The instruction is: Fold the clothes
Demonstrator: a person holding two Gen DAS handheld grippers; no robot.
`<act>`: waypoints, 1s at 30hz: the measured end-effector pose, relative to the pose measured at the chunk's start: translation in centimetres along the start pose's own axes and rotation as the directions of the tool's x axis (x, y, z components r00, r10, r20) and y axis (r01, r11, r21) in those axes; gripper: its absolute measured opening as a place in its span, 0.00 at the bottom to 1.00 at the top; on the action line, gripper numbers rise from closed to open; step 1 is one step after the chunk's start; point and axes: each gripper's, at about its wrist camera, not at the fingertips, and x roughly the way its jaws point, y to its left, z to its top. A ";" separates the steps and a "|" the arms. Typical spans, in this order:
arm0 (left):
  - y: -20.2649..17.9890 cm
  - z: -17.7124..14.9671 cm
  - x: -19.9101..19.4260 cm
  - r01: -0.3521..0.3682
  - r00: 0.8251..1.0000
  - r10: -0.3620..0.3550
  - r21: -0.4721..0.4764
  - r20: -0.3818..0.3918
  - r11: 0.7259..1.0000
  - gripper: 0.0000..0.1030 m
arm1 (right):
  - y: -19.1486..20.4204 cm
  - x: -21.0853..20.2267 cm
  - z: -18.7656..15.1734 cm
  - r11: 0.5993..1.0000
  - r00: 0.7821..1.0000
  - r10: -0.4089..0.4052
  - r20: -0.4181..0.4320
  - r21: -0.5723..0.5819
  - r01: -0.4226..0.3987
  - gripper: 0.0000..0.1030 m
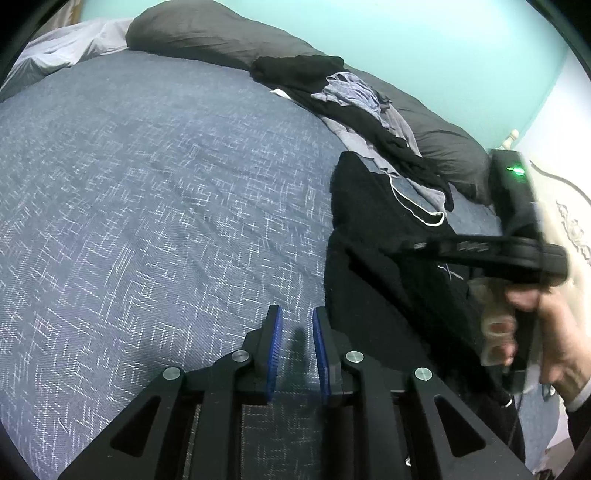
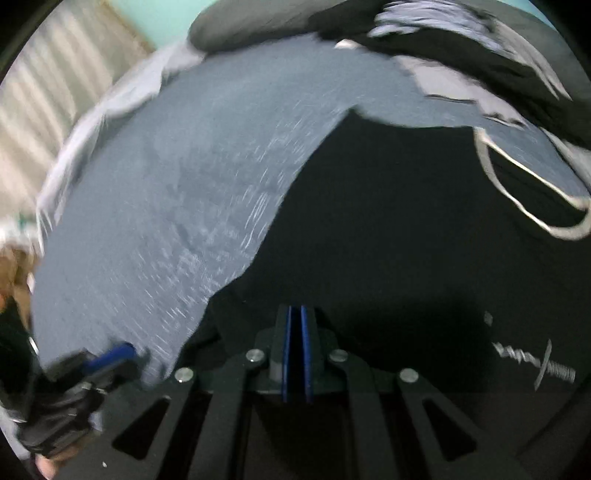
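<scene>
A black garment (image 1: pixel 384 254) with a white-trimmed neckline and a small white print lies on the right side of the bed; it fills the right wrist view (image 2: pixel 406 240). My left gripper (image 1: pixel 297 317) is open and empty over the bedspread, just left of the garment's edge. My right gripper (image 2: pixel 295 314) has its blue pads closed together over the garment; whether cloth is pinched between them is unclear. It shows in the left wrist view (image 1: pixel 410 246) reaching across the garment, hand-held. The left gripper shows blurred at the lower left of the right wrist view (image 2: pixel 110 354).
A blue-grey woven bedspread (image 1: pixel 147 203) covers the bed. A pile of black and grey clothes (image 1: pixel 351 96) lies at the back right, beside dark grey pillows (image 1: pixel 207 33). A light sheet (image 1: pixel 66 48) is at the back left. A teal wall stands behind.
</scene>
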 end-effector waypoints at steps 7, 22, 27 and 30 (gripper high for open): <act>-0.8 -0.4 0.1 -0.008 1.000 0.008 0.024 -0.006 1.000 0.19 | -3.1 -4.7 -5.0 0.995 0.999 -0.043 0.032 0.093 0.040 0.05; -3.0 -2.9 -0.5 0.006 0.999 0.000 0.105 -0.052 0.994 0.20 | -13.8 -14.2 -17.5 0.920 0.988 -0.138 0.075 0.378 0.100 0.06; -3.3 -3.7 -1.5 -0.001 0.998 0.009 0.118 -0.066 0.993 0.22 | -15.2 -15.7 -20.5 0.900 0.986 -0.154 0.063 0.421 0.114 0.06; -3.4 -3.5 -2.8 0.014 0.998 -0.008 0.105 -0.064 0.994 0.30 | -15.7 -17.8 -22.2 0.886 0.985 -0.156 0.076 0.451 0.106 0.06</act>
